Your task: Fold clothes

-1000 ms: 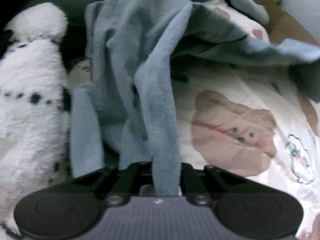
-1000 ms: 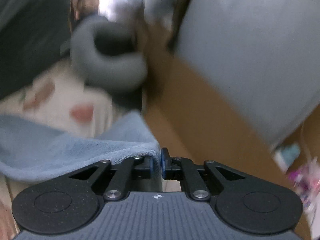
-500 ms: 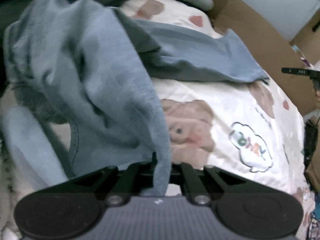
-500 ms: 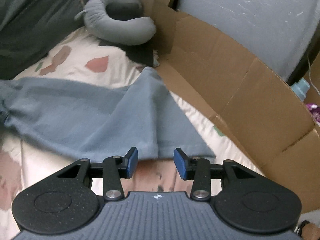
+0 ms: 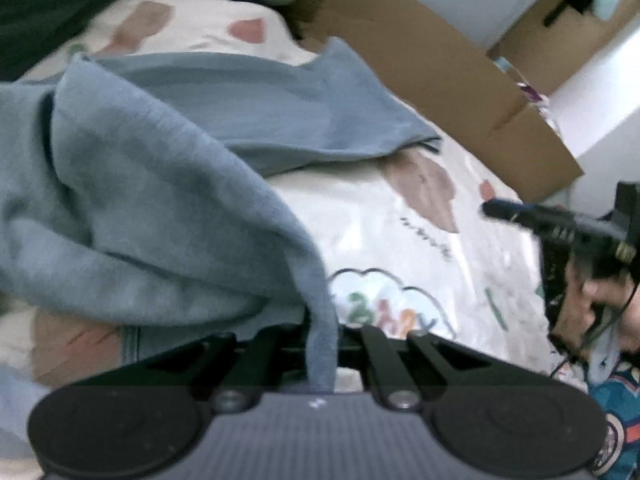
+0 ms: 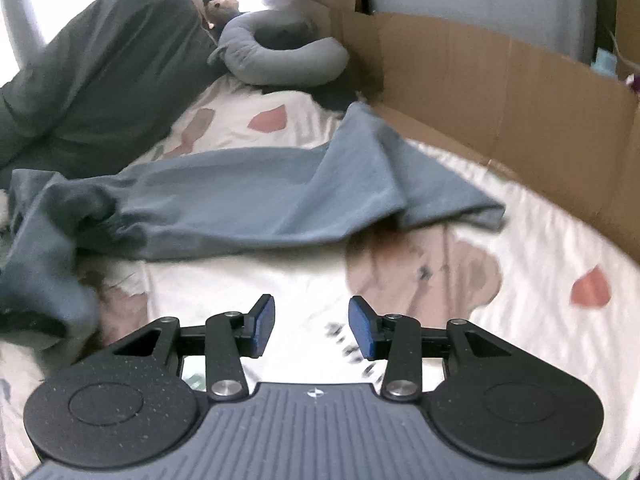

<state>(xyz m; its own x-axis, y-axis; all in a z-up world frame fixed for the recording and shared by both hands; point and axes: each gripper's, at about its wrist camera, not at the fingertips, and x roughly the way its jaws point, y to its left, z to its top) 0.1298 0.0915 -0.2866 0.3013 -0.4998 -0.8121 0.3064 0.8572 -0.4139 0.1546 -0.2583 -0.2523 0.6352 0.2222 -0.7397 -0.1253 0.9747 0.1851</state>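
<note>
Your right claw [image 6: 311,326] is now standing with its blue pads [image 6: 264,322] apart and nothing between them, hovering over the printed bedsheet [image 6: 540,248]. A second ago those pads were nearly together at the hem of the blue-grey garment [image 6: 248,200]; you are now backing away from it, and the released corner is lying at 1 o'clock from the claw, near the cardboard panel [image 6: 500,92]. Your left claw [image 5: 320,344] is staying clamped on a fold of the same garment [image 5: 160,208], whose cloth is rising to 10 o'clock in the left wrist view and draping down onto the bed. In that view your right claw [image 5: 520,212] and hand [image 5: 592,300] are showing at 3 o'clock, well apart from the cloth.

Judged from this, one end of the garment is laid out and the other is being drawn toward you for spreading; no fold is made yet.

The bedsheet is carrying coloured lettering inside a cloud outline [image 5: 384,308] and a dark script line [image 5: 428,240]; both are too blurred to read. No brand or label is legible.
</note>
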